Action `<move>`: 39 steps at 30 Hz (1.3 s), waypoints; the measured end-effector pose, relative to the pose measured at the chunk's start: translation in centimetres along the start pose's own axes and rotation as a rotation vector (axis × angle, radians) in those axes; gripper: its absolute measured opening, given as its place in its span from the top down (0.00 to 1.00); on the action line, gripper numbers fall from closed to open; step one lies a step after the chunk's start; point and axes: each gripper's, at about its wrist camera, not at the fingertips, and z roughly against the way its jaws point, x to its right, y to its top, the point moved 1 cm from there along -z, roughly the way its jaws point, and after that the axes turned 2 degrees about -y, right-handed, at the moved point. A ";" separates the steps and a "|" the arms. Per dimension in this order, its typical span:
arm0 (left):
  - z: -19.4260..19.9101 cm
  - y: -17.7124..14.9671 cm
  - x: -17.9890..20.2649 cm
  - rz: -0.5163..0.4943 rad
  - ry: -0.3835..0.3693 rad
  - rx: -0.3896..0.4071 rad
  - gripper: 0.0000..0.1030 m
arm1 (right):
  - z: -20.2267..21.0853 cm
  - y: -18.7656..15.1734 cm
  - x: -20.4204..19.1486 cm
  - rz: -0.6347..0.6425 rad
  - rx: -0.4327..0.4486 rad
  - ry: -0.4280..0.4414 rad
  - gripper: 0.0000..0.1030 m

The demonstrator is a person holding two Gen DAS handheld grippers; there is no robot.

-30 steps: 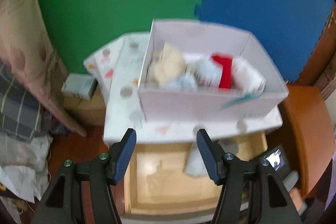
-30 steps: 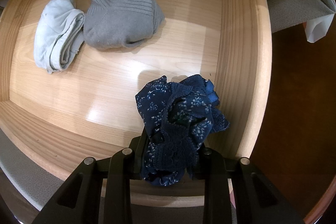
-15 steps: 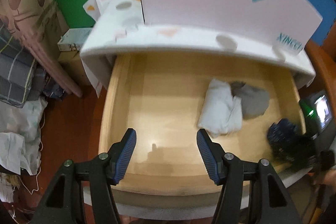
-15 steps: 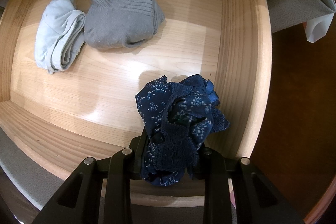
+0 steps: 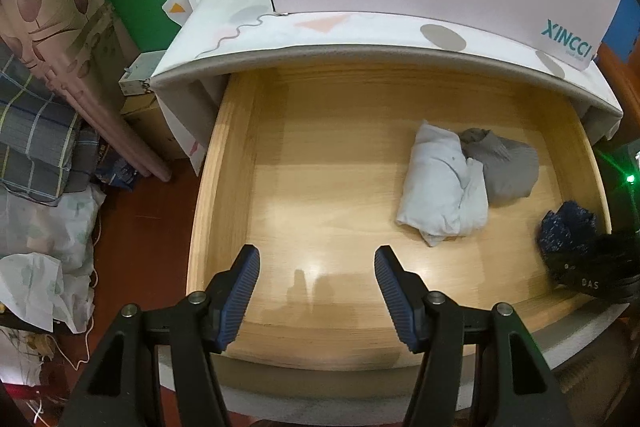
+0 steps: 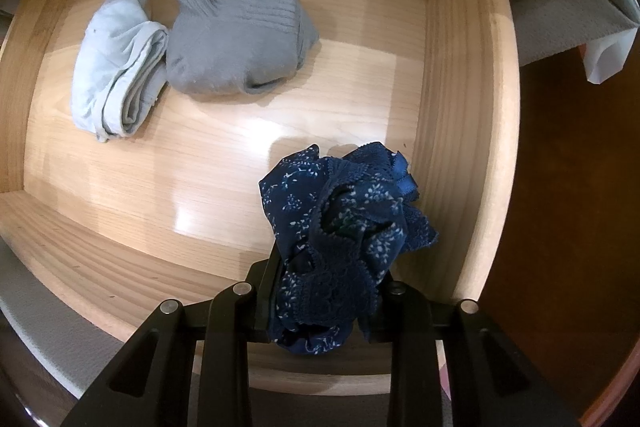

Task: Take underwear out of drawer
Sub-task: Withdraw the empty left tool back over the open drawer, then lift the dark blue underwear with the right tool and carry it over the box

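Underwear in hand: navy floral lace-trimmed underwear [image 6: 340, 239], bunched, low over the near right corner of the open pale wooden drawer [image 6: 460, 107].
Right tongs [image 6: 328, 291]: pinched tight on that navy bundle, pointing straight down.
Left tongs [image 5: 316, 291]: about half open, empty, over the bare left part of the drawer floor.
Left in drawer: folded pale blue cotton underwear [image 5: 440, 187] touching a rolled grey ribbed knit piece [image 5: 500, 163], well apart from the left tongs.
Step in hand: lifting out, as I judge it.
Doing it well: raise straight up so loose lace clears the side wall; hold the pinch firm.
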 end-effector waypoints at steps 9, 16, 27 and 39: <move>0.3 0.0 -0.6 0.025 -0.007 0.019 0.40 | 1.9 -0.7 -0.3 0.010 0.108 0.015 0.75; 0.2 0.0 -0.7 0.030 -0.007 0.016 0.40 | 3.3 -1.3 0.3 -0.021 0.171 0.053 0.75; 0.2 -0.1 -1.0 0.046 -0.017 0.015 0.40 | 10.6 -1.2 1.2 -0.035 0.299 0.095 0.75; 0.2 -0.1 -1.1 0.054 -0.022 0.016 0.40 | 21.5 0.0 4.4 -0.041 0.459 0.094 0.75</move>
